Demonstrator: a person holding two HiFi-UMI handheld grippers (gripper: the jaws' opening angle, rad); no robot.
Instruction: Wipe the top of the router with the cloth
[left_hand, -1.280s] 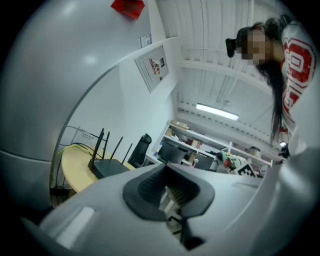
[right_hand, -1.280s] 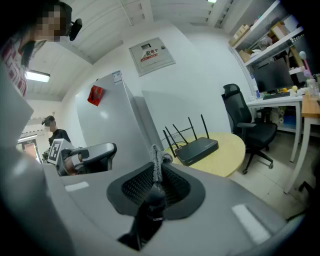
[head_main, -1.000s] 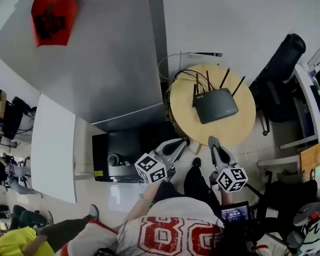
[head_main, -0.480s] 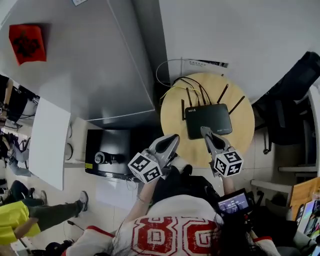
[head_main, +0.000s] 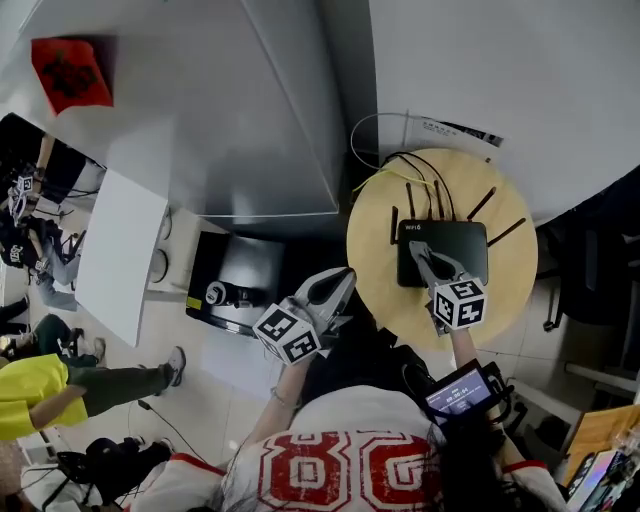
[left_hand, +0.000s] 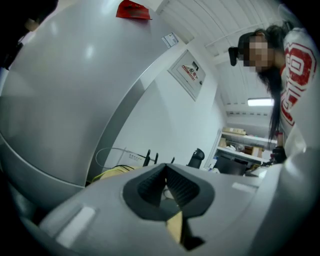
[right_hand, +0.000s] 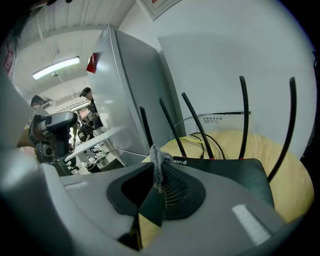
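Head view: right gripper (head_main: 419, 251) pinches grey cloth (right_hand: 157, 162) above router (head_main: 462, 248) | antennas (right_hand: 243, 115), cables (head_main: 406, 160) crowd round table (head_main: 378, 268) far edge | left gripper (head_main: 341, 279) closed, empty, off left edge

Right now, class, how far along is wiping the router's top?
Done: the cloth is pinched in the right gripper, which hangs over the router. In hand: starting the wipe; contact is unclear. Left: wiping the whole top. The left gripper is shut and empty.

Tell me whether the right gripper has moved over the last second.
Yes. The right gripper has gone forward: it was back at the round table's near edge, and now its tips, pinching the cloth, are over the router.
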